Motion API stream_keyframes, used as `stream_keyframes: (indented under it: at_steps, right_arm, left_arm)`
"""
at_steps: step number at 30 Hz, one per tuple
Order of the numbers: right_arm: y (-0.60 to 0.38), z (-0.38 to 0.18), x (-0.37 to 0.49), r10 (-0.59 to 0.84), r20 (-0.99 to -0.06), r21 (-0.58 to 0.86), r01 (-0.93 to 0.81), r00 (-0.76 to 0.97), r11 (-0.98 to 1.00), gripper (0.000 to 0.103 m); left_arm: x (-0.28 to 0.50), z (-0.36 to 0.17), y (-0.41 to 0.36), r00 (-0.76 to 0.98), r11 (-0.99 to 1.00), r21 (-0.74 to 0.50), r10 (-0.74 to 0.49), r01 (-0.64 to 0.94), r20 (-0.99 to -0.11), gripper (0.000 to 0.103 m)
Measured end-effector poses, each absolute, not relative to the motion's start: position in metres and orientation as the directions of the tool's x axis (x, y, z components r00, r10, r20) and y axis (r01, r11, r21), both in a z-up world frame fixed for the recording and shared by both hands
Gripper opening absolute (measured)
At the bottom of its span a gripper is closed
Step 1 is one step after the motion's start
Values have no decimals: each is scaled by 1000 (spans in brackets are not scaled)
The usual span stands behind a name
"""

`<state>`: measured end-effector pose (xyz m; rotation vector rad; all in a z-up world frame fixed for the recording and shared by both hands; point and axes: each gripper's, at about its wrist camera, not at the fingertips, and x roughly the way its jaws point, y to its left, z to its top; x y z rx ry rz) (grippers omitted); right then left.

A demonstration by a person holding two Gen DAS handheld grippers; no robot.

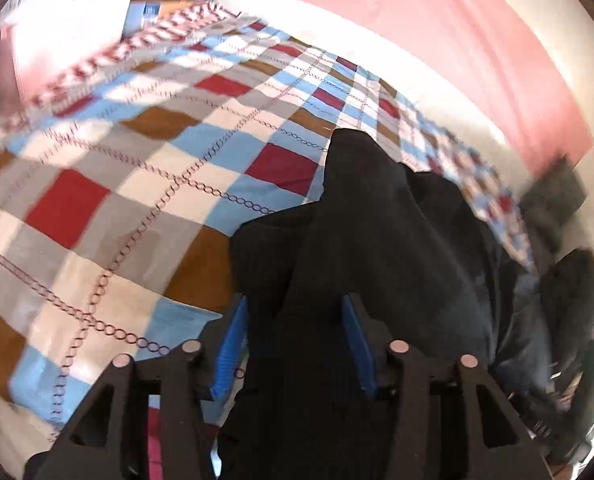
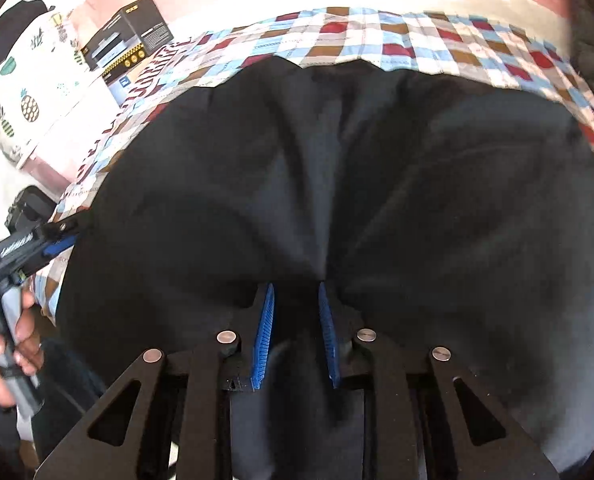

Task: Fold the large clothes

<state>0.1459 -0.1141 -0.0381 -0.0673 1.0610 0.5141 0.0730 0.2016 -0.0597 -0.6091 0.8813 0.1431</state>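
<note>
A large black garment [image 2: 377,168] lies spread over a checked bedspread [image 2: 357,44]. My right gripper [image 2: 295,292] is shut on a bunched fold of the garment near its front edge, and creases fan out from the grip. My left gripper [image 1: 293,304] is shut on a ribbed black edge of the same garment [image 1: 377,220], which rises in a peak ahead of the blue pads [image 1: 233,340]. The left gripper also shows in the right wrist view [image 2: 63,240] at the garment's left edge, held by a hand [image 2: 1,344].
The checked bedspread [image 1: 117,184] stretches left and ahead in the left wrist view. A black box [image 2: 125,36] and a pineapple-print pillow [image 2: 29,92] lie at the bed's far left. A pink wall [image 1: 437,28] runs behind the bed. Dark items [image 1: 557,196] sit by the right edge.
</note>
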Motion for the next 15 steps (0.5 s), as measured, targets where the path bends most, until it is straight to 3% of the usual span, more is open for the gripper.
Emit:
stream_keyframes:
  at_steps: [6,9,15]
  right_arm:
    - [-119,-48,114,365,-854,170,-464,370,869,23]
    - [-117,-56,121,356,-864,173,-454,355,874,23]
    - [-96,-42,173,335,-855,146,-434,397,889,22]
  left_arm:
    - [85,-101,224,630,692,-629,-319,-355,-708,77]
    - [90,-118,224,631,622,-700,-395,-351,-668,78]
    - [89,-117,215,622,635,-701,-416,-324,-664,77]
